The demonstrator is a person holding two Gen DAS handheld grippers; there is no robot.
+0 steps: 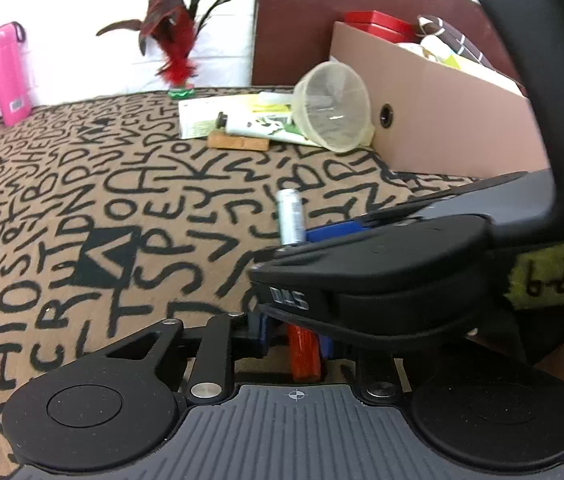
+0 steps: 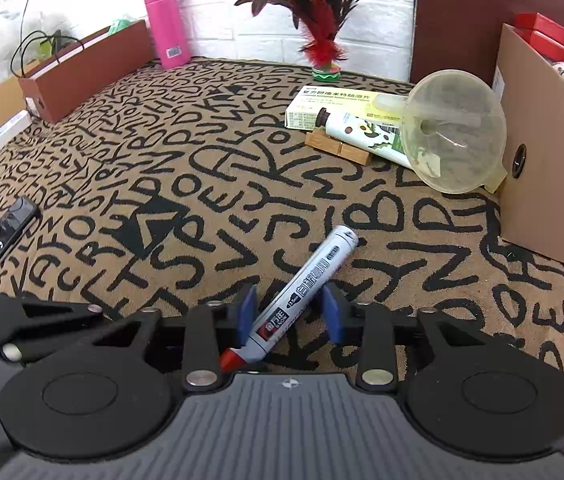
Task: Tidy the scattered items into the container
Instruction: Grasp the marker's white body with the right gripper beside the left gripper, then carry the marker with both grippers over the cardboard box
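two blue pads of the right tool [image 2: 290, 314] were seen spread either side of the marker [image 2: 302, 296], not yet pressing it; the left tool [image 1: 302, 340] was pressed together, empty. the marker lay on the patterned cloth [image 2: 162, 184] near the cardboard box [image 2: 542, 168]. slanted between the pads, it might be pinched off-centre and pivot out. a funnel [image 2: 454, 132] and tube [image 2: 366, 136] crowded the box's side.

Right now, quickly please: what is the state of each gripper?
Left gripper: closed, nothing seen held.
Right gripper: open, whiteboard marker between its fingers, not gripped.
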